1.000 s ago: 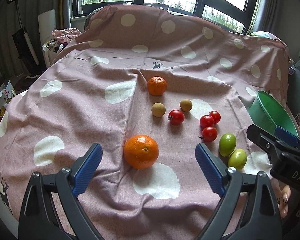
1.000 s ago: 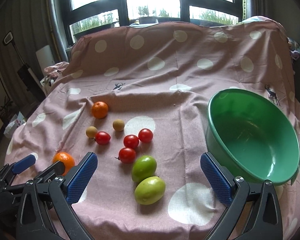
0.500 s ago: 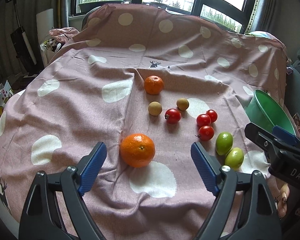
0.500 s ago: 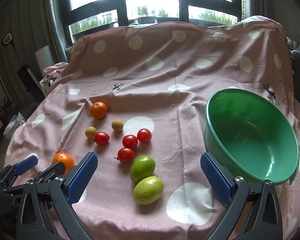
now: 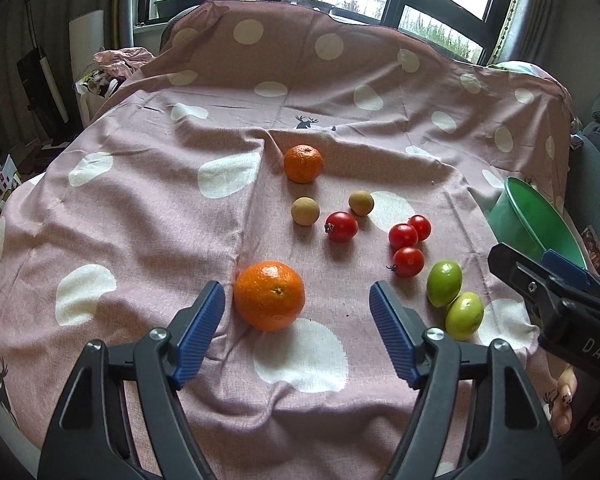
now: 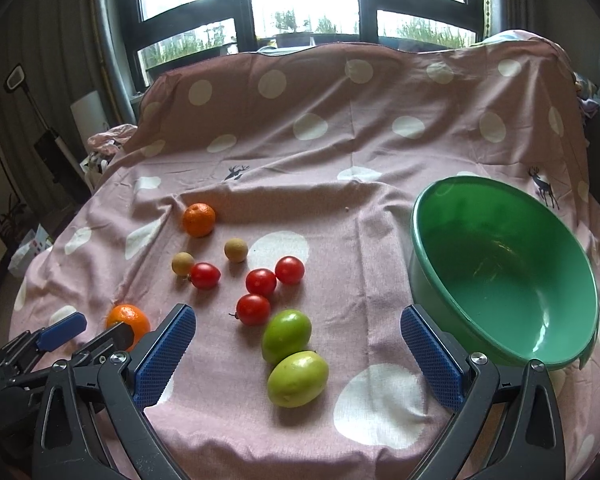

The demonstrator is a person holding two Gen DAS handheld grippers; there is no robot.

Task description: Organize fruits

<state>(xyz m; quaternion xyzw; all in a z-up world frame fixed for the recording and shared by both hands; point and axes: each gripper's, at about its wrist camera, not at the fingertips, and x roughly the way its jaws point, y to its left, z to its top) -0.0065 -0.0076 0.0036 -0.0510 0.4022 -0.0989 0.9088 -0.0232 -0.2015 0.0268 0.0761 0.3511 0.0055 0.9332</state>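
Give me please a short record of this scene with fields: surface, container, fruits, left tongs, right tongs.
surface: pink cloth with white dots
container: green bowl, on the right, nothing visible inside
fruits: two oranges, near orange and far orange; four red tomatoes; two green fruits lying side by side; two small brown fruits; all on the cloth
left tongs: closing around the near orange, pads not yet pressing it
right tongs: open, holding nothing, green fruits ahead between the pads

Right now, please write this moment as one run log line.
left gripper: closing around near orange, no contact | right gripper: open, empty | green bowl: empty
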